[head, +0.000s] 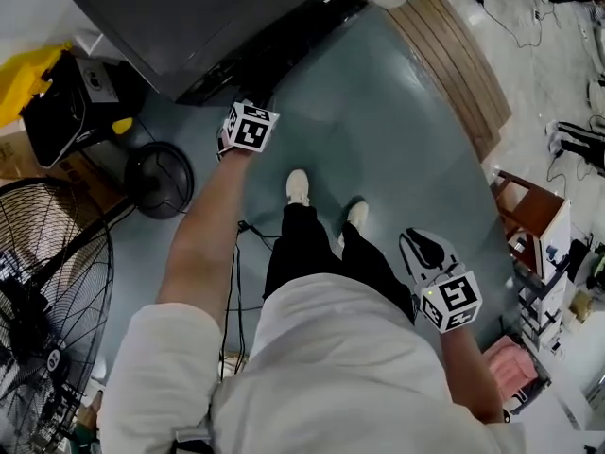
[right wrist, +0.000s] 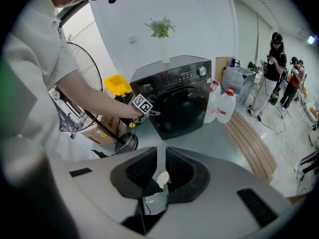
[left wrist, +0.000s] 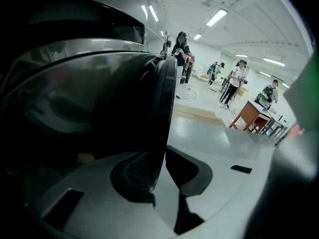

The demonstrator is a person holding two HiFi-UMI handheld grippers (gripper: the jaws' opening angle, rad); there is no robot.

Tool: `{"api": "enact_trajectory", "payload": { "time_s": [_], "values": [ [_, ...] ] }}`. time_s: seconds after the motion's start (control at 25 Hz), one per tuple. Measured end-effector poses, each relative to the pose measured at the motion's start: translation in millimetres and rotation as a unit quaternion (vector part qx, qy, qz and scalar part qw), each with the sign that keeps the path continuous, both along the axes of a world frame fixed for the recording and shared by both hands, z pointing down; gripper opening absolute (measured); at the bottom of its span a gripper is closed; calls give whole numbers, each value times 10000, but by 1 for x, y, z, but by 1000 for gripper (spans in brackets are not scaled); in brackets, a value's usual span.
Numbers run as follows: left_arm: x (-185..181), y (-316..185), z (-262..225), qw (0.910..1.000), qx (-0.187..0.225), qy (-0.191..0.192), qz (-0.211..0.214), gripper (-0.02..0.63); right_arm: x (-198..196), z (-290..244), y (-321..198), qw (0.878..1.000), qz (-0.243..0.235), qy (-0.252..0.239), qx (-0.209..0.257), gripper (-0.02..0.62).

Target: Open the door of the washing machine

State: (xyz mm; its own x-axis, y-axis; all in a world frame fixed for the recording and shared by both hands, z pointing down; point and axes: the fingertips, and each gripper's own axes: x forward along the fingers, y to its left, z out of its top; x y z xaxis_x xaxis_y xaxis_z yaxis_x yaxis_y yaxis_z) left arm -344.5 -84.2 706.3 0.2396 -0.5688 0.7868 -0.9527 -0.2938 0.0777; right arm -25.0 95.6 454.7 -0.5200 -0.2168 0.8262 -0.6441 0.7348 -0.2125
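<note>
A person stands over a dark front-loading washing machine [head: 189,17], which sits at the far edge of the grey floor [head: 378,112], against the wall. A standing fan [head: 47,301] is at the machine's left.

The person's left arm reaches forward to the machine's front. The left gripper view shows the left tool [left wrist: 156,152] partly closed around the dark rim of the round door [left wrist: 167,98]. The rim stands upright between the jaws and covers the left pad, while the tip of the right pad appears to meet it. A sliver of light lower down suggests the hold is at the tips only. The door looks shut or barely ajar; which one cannot be told.

The right tool [right wrist: 160,151] hangs low at the person's side, well apart from the machine. Its jaws are a narrow slit apart with nothing between them.

The step in hand seems to be gripping the rim, ready to pull. To do it well:
- Seat the rim deeper between the pads before pulling, since a tip-only grip could slip off the smooth edge.
- Pull straight out from the machine's front, then follow the door's swing round its hinge without twisting the wrist.
- Keep the shoes [head: 298,187] and the right tool back from the door's path.
</note>
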Motion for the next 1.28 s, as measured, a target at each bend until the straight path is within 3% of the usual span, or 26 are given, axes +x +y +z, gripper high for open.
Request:
{"api": "enact_trajectory", "payload": {
  "time_s": [0.56, 0.76, 0.96, 1.28],
  "values": [
    [56, 22, 1, 9996, -245, 8, -119, 81, 5, 8, -22, 9995, -63, -276, 150, 9],
    [77, 28, 3, 9984, -426, 53, -369, 81, 19, 11, -36, 9991, -117, -388, 104, 9],
    [94, 28, 5, 9979, -322, 39, -563, 81, 37, 14, -48, 9984, -161, -535, 46, 9],
    [131, 40, 7, 9947, -667, 30, -778, 81, 70, 26, -58, 9970, -292, -714, -110, 9]
  ]
}}
